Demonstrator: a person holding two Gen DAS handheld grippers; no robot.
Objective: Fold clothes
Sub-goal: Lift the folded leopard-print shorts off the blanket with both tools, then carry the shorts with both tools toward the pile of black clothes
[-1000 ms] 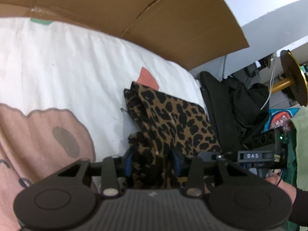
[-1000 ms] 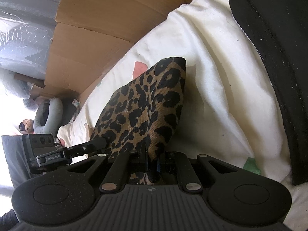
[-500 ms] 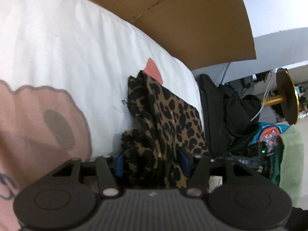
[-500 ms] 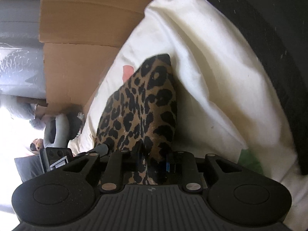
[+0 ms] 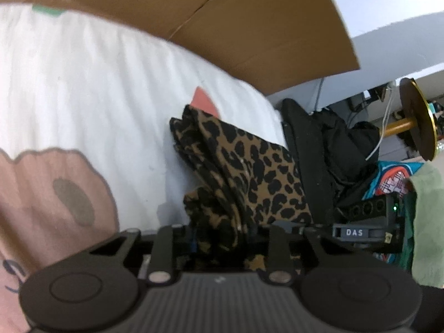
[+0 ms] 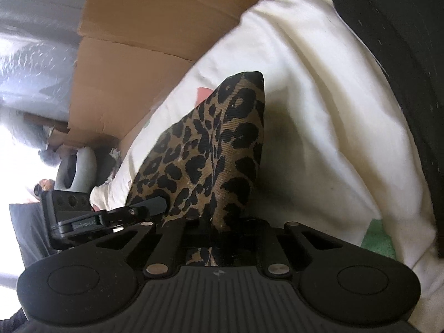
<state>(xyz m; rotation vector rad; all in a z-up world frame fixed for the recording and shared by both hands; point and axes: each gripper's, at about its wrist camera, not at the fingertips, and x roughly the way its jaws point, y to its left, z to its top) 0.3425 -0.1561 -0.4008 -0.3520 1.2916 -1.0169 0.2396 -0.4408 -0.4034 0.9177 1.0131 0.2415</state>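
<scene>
A leopard-print garment (image 5: 249,166) lies folded in a narrow, layered bundle on a white bed sheet (image 5: 97,83). In the left wrist view its bunched near end fills the gap of my left gripper (image 5: 226,233). Those jaws are closing and press on the cloth. In the right wrist view the same garment (image 6: 211,144) rises like a tent toward a pointed far corner. My right gripper (image 6: 219,222) is closing on a thin fold at its near edge, pinching it. Each gripper's body shows at the side of the other's view.
Brown cardboard (image 5: 222,27) stands behind the bed. Black fabric (image 5: 319,144) is piled along the sheet's right edge, with a green cloth (image 5: 427,222) further right. A pink print (image 5: 41,188) marks the sheet on the left. A green patch (image 6: 380,236) lies on the sheet.
The left jaws have narrowed onto the leopard bundle. The right jaws loosened briefly half a second ago and have pinched the fold again. Both views swung and came back.
</scene>
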